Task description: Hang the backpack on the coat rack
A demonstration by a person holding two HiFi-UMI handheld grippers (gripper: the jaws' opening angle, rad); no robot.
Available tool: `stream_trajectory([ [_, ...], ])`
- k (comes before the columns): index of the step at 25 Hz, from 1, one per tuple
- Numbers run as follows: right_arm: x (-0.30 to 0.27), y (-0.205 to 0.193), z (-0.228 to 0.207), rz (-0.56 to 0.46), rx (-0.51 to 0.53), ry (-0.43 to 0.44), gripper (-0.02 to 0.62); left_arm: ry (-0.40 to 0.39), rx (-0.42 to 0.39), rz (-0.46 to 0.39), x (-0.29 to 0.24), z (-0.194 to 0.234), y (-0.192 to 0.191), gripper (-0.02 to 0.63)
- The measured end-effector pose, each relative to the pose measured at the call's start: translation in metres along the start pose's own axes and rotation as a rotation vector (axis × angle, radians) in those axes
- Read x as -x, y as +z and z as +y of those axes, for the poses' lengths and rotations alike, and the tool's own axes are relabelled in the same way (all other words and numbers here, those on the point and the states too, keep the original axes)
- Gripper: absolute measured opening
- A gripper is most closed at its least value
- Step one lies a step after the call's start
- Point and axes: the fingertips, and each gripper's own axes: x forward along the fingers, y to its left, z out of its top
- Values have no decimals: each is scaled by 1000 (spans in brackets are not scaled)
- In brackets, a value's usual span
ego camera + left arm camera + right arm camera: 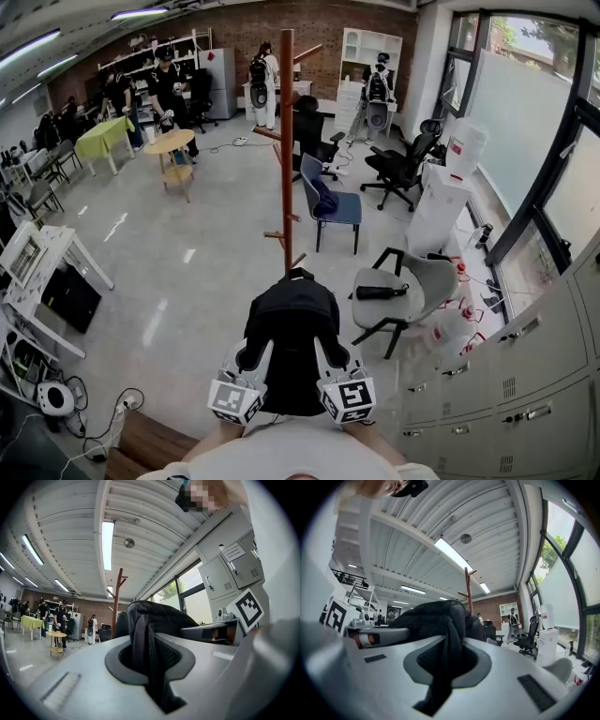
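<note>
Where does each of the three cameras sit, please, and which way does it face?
Head view: on the person's head, facing forward and down at the backpack, left gripper, right gripper and coat rack; the person's shirt shows below.
Left gripper view: on the left gripper, along its jaws, shut on a strap; right gripper at right.
Right gripper view: on the right gripper, along its jaws, shut on the other strap; left gripper at left.
Shared: all show backpack and coat rack.

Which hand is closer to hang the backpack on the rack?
Probably left, barely: left tongs and right tongs both grip the backpack, but the rack stands slightly left of its middle.
</note>
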Motion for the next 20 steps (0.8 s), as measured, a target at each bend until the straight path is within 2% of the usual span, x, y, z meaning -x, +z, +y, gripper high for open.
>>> stream_trajectory([
  [9,2,-1,-4,4,-1,8,32,12,4,-3,-1,-3,-1,43],
  [20,14,-3,-25,16,-7,67,32,51,-15,5,-12,-27,-4,44],
])
